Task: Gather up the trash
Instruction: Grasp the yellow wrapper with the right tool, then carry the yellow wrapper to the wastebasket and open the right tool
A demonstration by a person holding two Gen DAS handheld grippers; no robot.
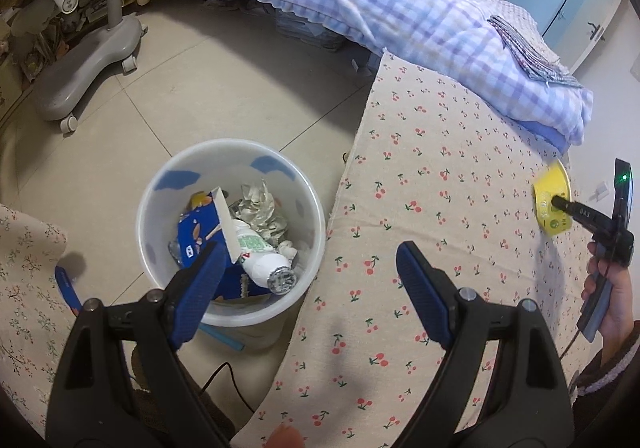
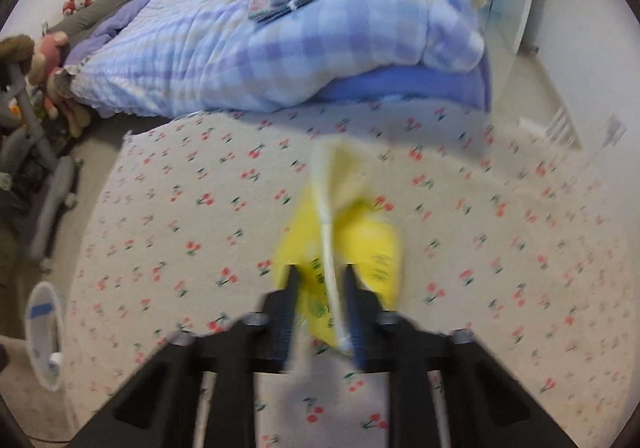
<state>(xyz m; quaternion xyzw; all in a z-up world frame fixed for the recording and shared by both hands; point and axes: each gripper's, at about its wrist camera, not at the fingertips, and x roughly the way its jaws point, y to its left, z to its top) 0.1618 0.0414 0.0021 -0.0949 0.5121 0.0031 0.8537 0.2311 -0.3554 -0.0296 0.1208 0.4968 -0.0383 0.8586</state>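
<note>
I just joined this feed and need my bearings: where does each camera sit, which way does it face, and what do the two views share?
Left wrist: on the open left hand-held gripper, looking down at the bin and the cherry-print sheet; the right hand shows.
Right wrist: on the right hand-held gripper, shut on the yellow wrapper, facing the checked blanket.
Shared: sheet, blanket, bin, wrapper.

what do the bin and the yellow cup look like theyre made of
Bin: translucent white plastic, smooth with a slight sheen; light passes through its wall and blue patches show through it.
Yellow cup: probably thin plastic or coated paper, glossy with printed labelling and a pale rim; it is blurred, so this is uncertain.
</note>
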